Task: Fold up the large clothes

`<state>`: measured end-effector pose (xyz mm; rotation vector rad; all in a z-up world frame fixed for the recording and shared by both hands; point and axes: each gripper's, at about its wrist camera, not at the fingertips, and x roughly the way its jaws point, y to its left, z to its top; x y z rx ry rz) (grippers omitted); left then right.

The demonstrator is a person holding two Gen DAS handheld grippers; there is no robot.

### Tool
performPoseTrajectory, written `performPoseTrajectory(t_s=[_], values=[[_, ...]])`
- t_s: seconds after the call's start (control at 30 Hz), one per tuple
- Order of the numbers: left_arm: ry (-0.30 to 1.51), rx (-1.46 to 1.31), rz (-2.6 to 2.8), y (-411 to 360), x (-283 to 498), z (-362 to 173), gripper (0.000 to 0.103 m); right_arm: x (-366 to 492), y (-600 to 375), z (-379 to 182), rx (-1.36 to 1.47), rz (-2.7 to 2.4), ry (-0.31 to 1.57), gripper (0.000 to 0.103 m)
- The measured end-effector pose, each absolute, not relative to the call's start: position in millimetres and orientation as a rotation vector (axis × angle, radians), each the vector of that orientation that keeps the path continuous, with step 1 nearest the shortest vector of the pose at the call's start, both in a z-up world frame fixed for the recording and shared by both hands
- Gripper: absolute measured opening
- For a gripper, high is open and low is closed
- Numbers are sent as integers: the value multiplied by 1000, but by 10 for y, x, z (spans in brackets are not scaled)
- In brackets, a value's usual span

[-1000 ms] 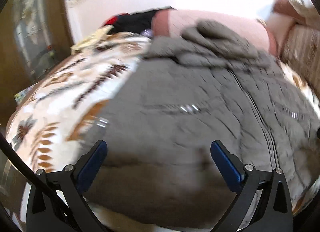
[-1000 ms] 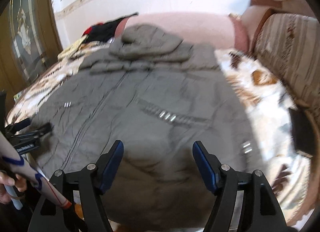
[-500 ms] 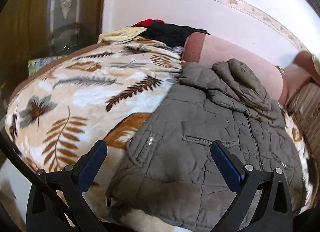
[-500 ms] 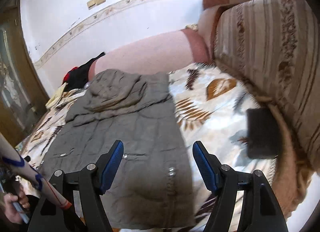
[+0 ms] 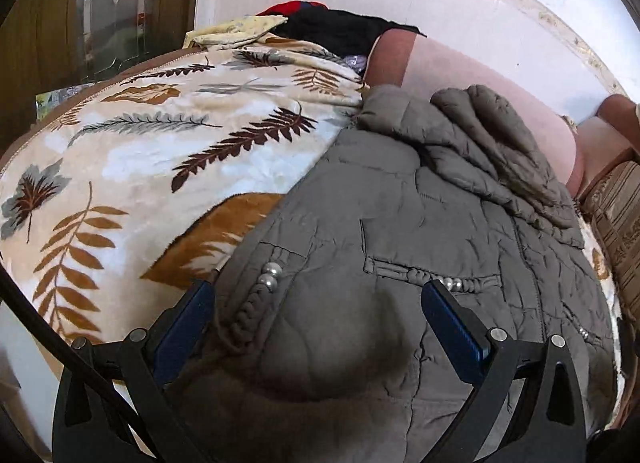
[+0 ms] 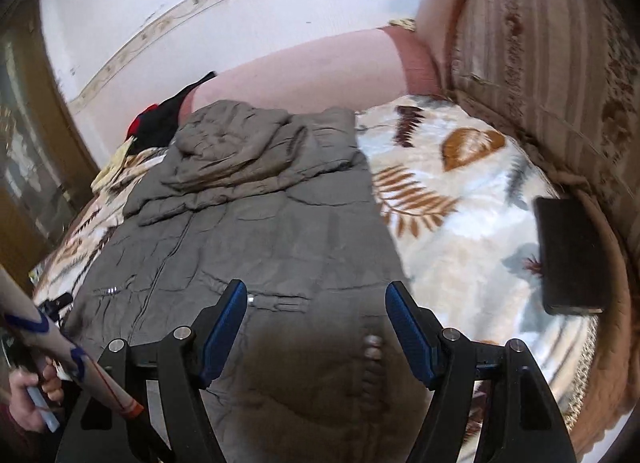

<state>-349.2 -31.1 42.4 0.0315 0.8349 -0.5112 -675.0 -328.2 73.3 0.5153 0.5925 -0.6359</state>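
A grey-brown quilted hooded jacket (image 5: 400, 231) lies spread front-up on a leaf-patterned blanket (image 5: 140, 167), hood toward the far wall. My left gripper (image 5: 316, 303) hovers open over the jacket's near left hem, by a braided pocket with pearl beads (image 5: 270, 275). In the right wrist view the same jacket (image 6: 256, 223) fills the middle. My right gripper (image 6: 316, 311) stands open above its near right hem, nothing between the blue pads. The left gripper's tip (image 6: 56, 303) shows small at the far left there.
A pink bolster (image 6: 304, 75) lies behind the hood. Dark and red clothes (image 5: 336, 27) are piled at the back left. A striped cushion (image 6: 540, 63) lines the right side, with a black flat object (image 6: 568, 255) on the blanket (image 6: 460, 183). A hand (image 6: 28, 395) grips a handle.
Both views have swung apart: the left gripper moved toward the jacket's left edge and closer in, the right toward its right edge. Both have rolled. The jaws stayed open.
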Motion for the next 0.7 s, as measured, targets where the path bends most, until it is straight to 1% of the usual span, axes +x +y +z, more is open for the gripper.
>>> performPoseTrajectory(t_s=[0.23,0.5,0.7], values=[[821,58,-534,-359,-3574,411,103,-6609,-3099,724,414,-586,620,78],[799,58,-488,-319,-3618,442,103,-6830,-3220,756,526,-567,537,78],[804,91,-462,-343,-3642,422,103,-6893,-3265,750,557,-565,529,79]])
